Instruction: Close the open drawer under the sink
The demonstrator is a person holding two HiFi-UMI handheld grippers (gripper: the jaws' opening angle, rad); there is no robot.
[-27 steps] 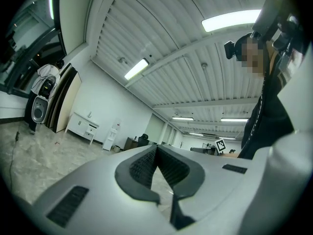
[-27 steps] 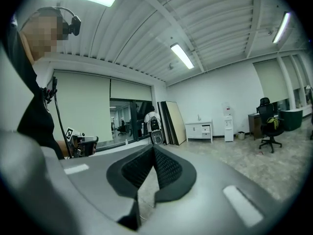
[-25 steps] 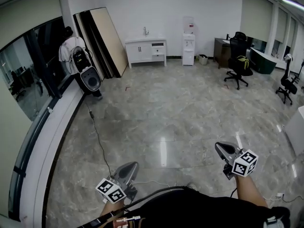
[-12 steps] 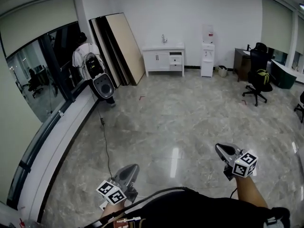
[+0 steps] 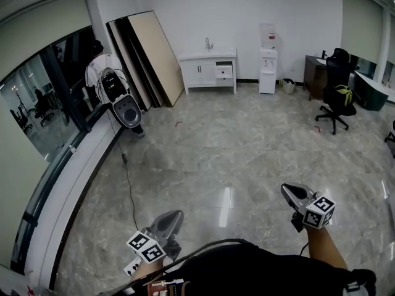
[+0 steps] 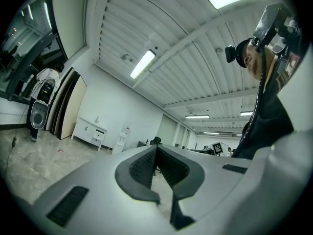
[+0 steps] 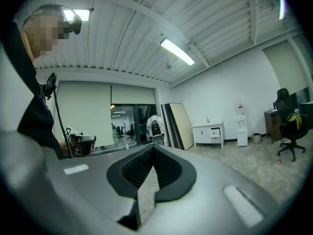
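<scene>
**Head view.** The only print that shows is the black-and-white square markers on each claw's cube point(image 5: 147, 246); any lettering on the water dispenser point(image 5: 268, 57) is too small to read. The left claw point(image 5: 174, 215) and the right claw point(image 5: 287, 190) are held low in the picture over the grey marble floor point(image 5: 234, 147). Both point toward the far wall and touch nothing. The white sink cabinet point(image 5: 200, 71) stands against that wall, well apart from both claws, with a faucet point(image 5: 209, 43) on top. Its open drawer point(image 5: 223, 73), on the cabinet's right side, juts out a little from the front. Tall boards point(image 5: 148, 57) lean on the wall to the cabinet's left, and the dispenser stands just to its right. A black speaker point(image 5: 126, 113) sits by the window ledge, and a cable point(image 5: 128, 177) trails from it across the floor. An office chair point(image 5: 333, 97) stands at the right.

**Left gripper view.** The left claw point(image 6: 156, 148) has its ribbed pads pressed together at the tips, with nothing between them. Far off at the left, small, is the sink cabinet point(image 6: 88, 129) with the drawer point(image 6: 99, 135) pulled out. No writing can be made out.

**Right gripper view.** The right claw point(image 7: 153, 147) is likewise pressed together and empty. Beyond it, to the right, the sink cabinet point(image 7: 205, 133) stands against the white wall, its drawer point(image 7: 214, 135) slightly forward. The boards point(image 7: 178, 126) are on its left and the dispenser point(image 7: 240, 126) on its right.
</scene>
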